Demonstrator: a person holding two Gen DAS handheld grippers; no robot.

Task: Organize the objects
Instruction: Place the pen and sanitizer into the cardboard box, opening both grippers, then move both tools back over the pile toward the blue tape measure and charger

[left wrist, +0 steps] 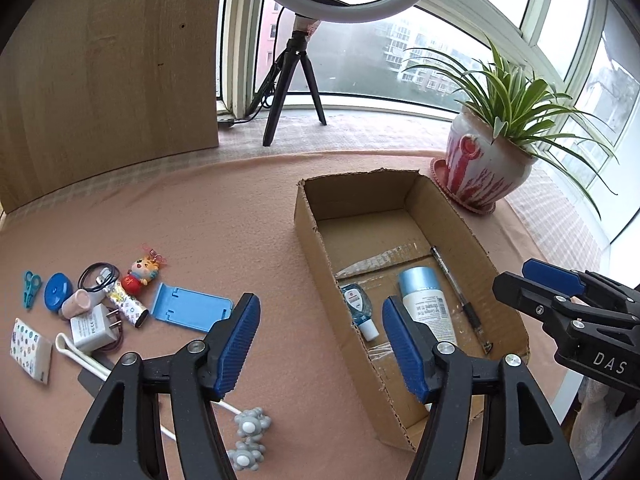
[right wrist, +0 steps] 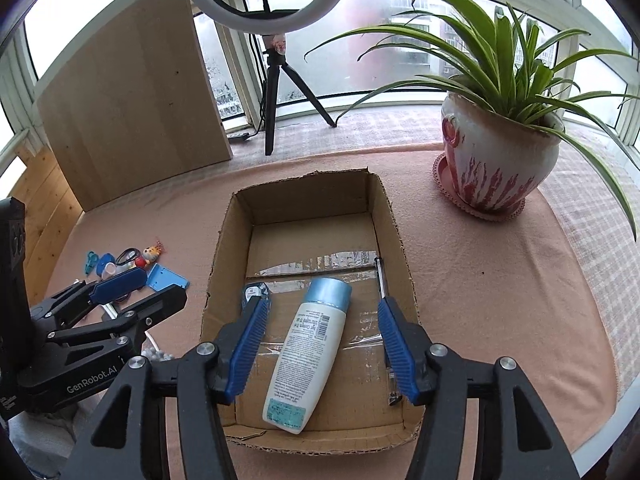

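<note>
While both tongs (left wrist: 320,344) (right wrist: 322,344) gape empty, cardboard box (right wrist: 304,196) holds lotion bottle (right wrist: 308,356), small sanitizer (left wrist: 360,310), pen (left wrist: 460,292).

Bottle (right wrist: 306,354) flat in box (right wrist: 394,216) (w/ pen (right wrist: 382,280))

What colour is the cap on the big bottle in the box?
Light metallic blue cap on a white bottle; clearest in the right wrist view.

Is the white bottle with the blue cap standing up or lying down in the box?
Lying down. The white bottle rests flat on the floor of the cardboard box, cap pointing toward the far wall, between the small bottle and pen.
</note>
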